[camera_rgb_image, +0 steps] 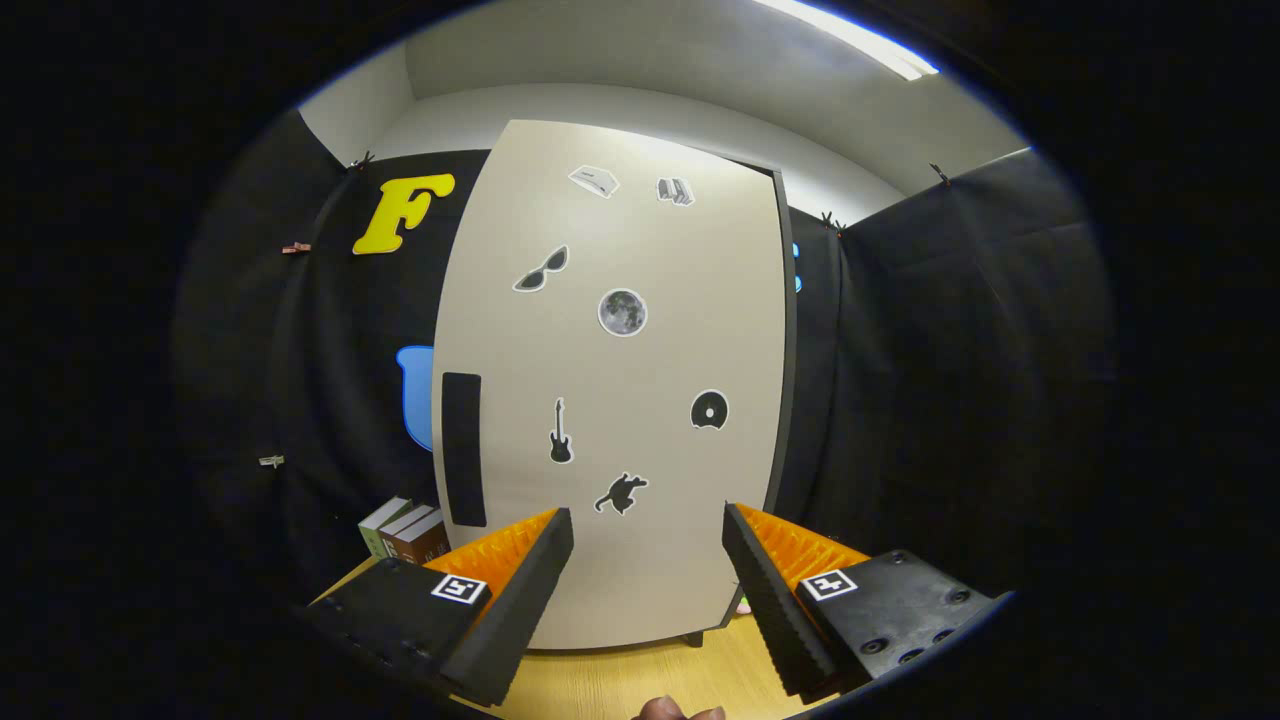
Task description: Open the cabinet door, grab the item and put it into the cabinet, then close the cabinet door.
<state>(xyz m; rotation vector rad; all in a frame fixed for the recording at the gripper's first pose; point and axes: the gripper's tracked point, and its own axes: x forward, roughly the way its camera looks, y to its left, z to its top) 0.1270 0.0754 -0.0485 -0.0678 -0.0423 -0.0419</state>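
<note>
A tall beige cabinet door (620,380) stands shut just ahead of my fingers, covered with several small stickers. A black vertical handle (462,448) sits near its left edge. My gripper (648,535) is open, and nothing lies between its fingers. The left finger (520,590) points toward the door's lower part, a little right of the handle. Left of the cabinet, behind the left finger, several books (405,530) stand on the wooden table (640,680).
Black cloth walls close in on both sides of the cabinet. A small pink and green thing (743,606) peeks out at the cabinet's lower right corner. A person's fingertips (680,711) show at the table's near edge.
</note>
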